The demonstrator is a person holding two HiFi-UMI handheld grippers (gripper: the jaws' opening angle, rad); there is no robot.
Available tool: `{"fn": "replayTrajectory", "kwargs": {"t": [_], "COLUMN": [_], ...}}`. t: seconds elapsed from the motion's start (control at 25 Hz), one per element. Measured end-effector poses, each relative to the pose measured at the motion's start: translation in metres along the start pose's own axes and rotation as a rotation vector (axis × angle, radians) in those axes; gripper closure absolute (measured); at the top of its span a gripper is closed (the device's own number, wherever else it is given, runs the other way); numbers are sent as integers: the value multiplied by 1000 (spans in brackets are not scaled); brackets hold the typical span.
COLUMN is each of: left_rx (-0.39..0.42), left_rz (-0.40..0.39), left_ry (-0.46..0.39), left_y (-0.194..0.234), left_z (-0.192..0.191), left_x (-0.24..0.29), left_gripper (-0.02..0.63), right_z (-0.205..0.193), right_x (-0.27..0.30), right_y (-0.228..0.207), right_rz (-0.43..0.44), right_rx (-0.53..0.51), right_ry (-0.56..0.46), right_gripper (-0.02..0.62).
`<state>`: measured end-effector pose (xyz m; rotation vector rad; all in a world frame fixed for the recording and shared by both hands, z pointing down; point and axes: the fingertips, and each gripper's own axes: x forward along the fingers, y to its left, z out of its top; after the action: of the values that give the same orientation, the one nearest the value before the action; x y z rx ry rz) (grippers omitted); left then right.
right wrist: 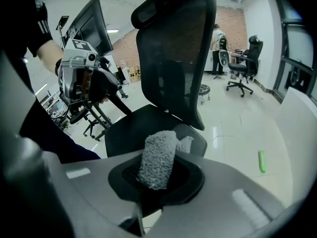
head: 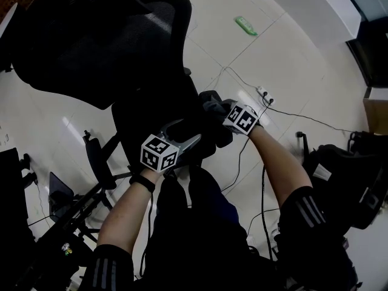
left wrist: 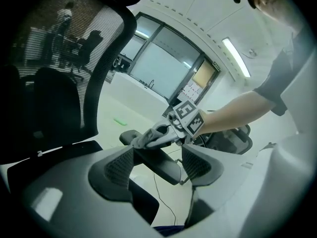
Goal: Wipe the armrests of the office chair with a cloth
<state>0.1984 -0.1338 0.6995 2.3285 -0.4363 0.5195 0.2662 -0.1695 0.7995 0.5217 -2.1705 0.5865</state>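
The black office chair (head: 103,35) has a mesh back and stands at the upper left of the head view. My right gripper (head: 213,113) is shut on a grey cloth (right wrist: 157,157) and presses it onto the chair's dark armrest (left wrist: 161,162). The cloth (left wrist: 143,138) lies on the armrest's far end. My left gripper (head: 185,136) hovers over the seat (right wrist: 133,128) beside that armrest, open with nothing between its pads (left wrist: 120,168). It points at the armrest. In the right gripper view the left gripper (right wrist: 81,83) shows at the left.
A green object (head: 246,25) lies on the pale tiled floor beyond the chair. A power strip (head: 264,93) with a black cable sits to the right. Another dark chair (head: 339,174) stands at the right, and a wheeled base (head: 91,156) at the left.
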Motion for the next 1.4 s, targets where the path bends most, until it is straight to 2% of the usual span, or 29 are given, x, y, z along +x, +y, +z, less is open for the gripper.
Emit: {"fn": "replayTrajectory", "kwargs": {"t": [0.24,0.6,0.84,1.0,1.2,1.4], "left_rx": [-9,-26,-24,-27,-29,-51], "left_rz": [-12,-27,-37,-30,-15,25], "left_ry": [-6,-17,-13,-24,-49,-93], "left_y": [-9,-26,-32,-31,-27,-10], "left_z": [-4,-17,-28,-33,-33,-35], "left_x": [-5,-15,-26,-37,-60,-94], "left_gripper": [278,278,278,278,278,278], "right_z": [-28,-64,-74,-76,-52,8], "right_x": [-8,-15,-16,-11,-6,8], "right_y": [41,100,119,138,156,163], "right_rz": [-24,-16,-28,8,25,55], "right_rx": [67,115,179,252,300,217], "right_ry": [-34,-24,-25,-29,-80,-130], "right_gripper": [558,558,559,558,558,558]}}
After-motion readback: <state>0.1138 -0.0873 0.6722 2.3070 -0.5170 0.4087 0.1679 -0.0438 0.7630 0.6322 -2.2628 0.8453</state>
